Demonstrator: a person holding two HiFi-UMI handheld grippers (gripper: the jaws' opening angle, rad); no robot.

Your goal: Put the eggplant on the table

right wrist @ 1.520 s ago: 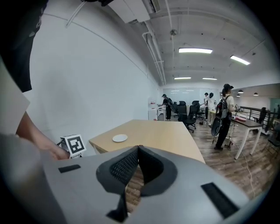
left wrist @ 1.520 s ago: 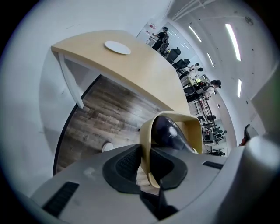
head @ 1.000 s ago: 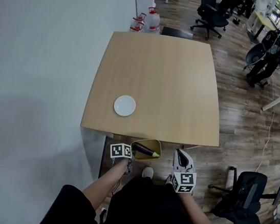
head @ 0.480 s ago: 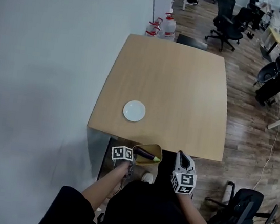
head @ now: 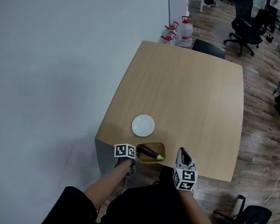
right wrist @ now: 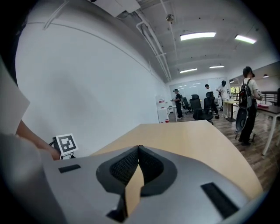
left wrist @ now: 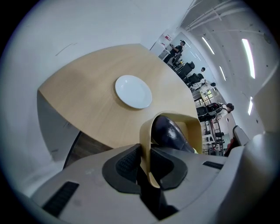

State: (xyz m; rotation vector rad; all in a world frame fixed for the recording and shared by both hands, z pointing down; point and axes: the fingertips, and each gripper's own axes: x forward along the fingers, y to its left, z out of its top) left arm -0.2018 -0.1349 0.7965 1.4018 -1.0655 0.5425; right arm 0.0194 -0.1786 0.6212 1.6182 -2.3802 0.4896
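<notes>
At the near edge of the bench (head: 194,96), the left claw (left wrist: 144,153) is clamped on the rim of a yellow bowl (left wrist: 194,131). The eggplant (left wrist: 168,133) lies inside it, likely so it can be tipped out. The right claw (right wrist: 139,153) is closed and empty just beside it.

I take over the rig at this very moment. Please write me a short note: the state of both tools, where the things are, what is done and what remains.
Left tool: shut on the rim of the bowl; the eggplant lies inside the bowl.
Right tool: shut, empty, beside the bowl.
Place: the bowl is at the near edge of the table; the plate stands just beyond it.
Done: the eggplant is at the table.
Left: take it out of the bowl and lay it on the table.
</notes>
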